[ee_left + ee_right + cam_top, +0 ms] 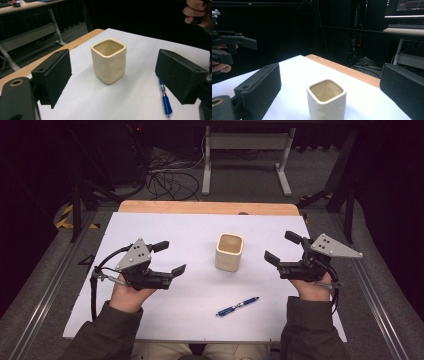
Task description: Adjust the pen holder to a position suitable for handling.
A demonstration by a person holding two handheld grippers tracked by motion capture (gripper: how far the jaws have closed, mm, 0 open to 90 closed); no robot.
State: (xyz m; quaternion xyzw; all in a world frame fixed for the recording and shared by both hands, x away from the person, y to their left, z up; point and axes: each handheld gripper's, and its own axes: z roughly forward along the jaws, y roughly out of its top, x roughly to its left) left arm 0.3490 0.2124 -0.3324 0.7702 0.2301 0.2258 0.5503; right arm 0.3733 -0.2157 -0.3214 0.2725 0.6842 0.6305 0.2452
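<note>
White sheeting covers the surface point(200, 290), with a strip of bare wood along its far edge and dark floor, cables and a white metal frame beyond. A cream square-mouthed ceramic cup point(229, 252) stands upright near the middle; the left gripper view and right gripper view both look into its mouth, and no contents can be seen. The high view shows a blue pen point(238, 306) lying on the sheet nearer the person, well apart from the cup; the left gripper view catches it too, just past one jaw. The left gripper point(166, 257) and the right gripper point(282, 248) flank the cup, each held in a hand, their jaws spread wide with nothing between them. The right gripper view adds a monitor and keyboard on a desk behind.
</note>
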